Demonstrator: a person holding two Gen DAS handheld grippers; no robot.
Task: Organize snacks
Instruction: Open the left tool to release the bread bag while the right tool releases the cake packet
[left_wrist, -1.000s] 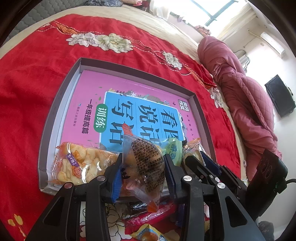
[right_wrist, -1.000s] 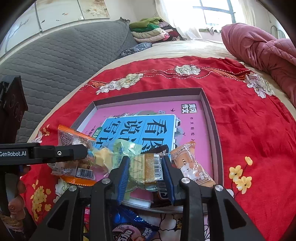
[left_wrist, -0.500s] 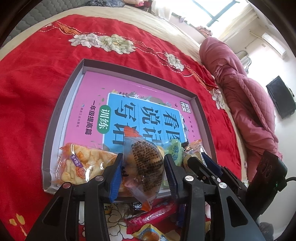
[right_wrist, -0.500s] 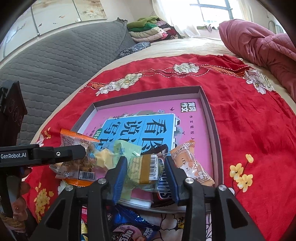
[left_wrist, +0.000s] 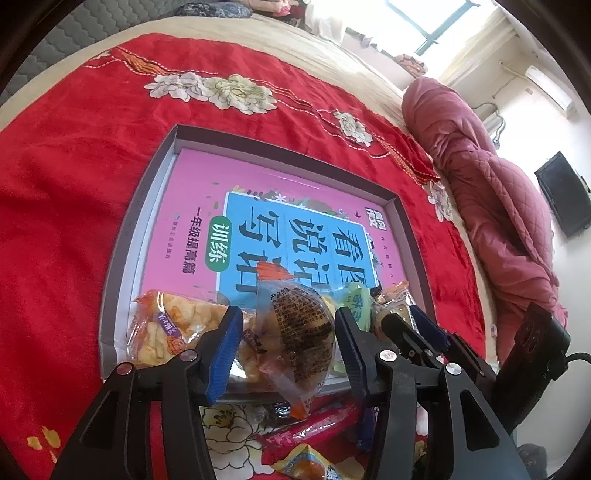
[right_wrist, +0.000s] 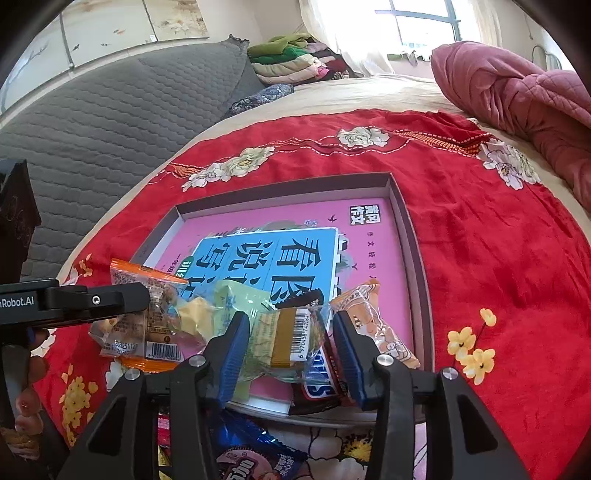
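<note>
A grey shallow box (left_wrist: 155, 184) with a pink and blue book cover inside lies on the red floral cloth. My left gripper (left_wrist: 288, 343) is shut on a clear, orange-trimmed pastry packet (left_wrist: 295, 332), held over the box's near edge; it also shows in the right wrist view (right_wrist: 147, 325). My right gripper (right_wrist: 288, 347) is shut on a clear green packet with a barcode (right_wrist: 284, 336), held over the box's near edge. A cracker bag (left_wrist: 173, 325), an orange snack pack (right_wrist: 373, 328) and a Snickers bar (right_wrist: 317, 387) lie in the box.
Loose snacks lie on the cloth in front of the box: a red stick pack (left_wrist: 314, 432), a blue wrapper (right_wrist: 247, 450). A pink quilt (left_wrist: 498, 192) is heaped at the right. A grey padded headboard (right_wrist: 110, 110) stands at the far left.
Both grippers have drawn back a little towards me, so more of the box shows. Each still holds its packet.
</note>
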